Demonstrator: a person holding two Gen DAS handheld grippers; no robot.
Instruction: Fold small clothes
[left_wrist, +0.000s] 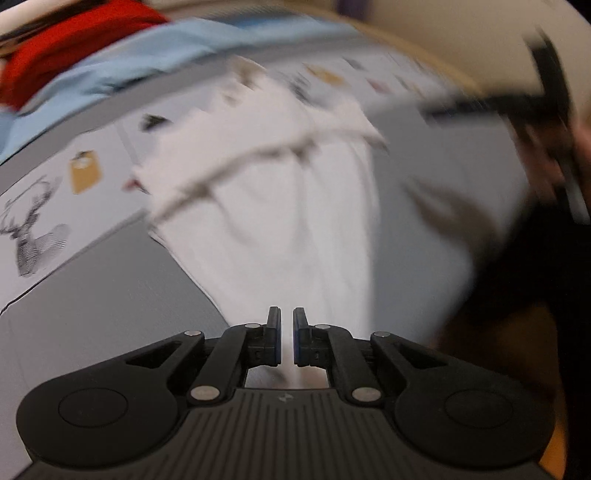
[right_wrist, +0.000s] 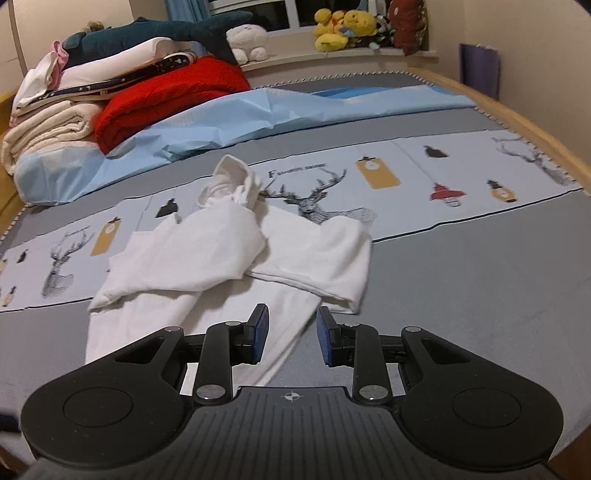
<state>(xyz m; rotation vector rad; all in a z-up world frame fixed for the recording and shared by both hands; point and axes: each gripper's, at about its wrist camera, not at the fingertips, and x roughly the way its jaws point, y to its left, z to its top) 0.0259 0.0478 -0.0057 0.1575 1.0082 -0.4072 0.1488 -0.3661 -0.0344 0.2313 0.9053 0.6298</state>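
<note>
in the left wrist view, blurred, we are seeing the left tool (left_wrist: 287, 334) with its pads nearly pressed together, a thin gap showing; white cloth is running under and between them, though we cannot tell if it is pinched. the white garment (left_wrist: 280, 206) is lying on the bed (left_wrist: 110, 295), spreading away from the tool.

in the right wrist view, we are finding the right tool (right_wrist: 291, 338) partly spread, pinching nothing, hovering over the garment's near end. the white garment (right_wrist: 236, 254) is lying crumpled, one part crossing over another. we are judging it light, soft and limp, likely sagging when lifted, so we are favouring hems and corners.
</note>
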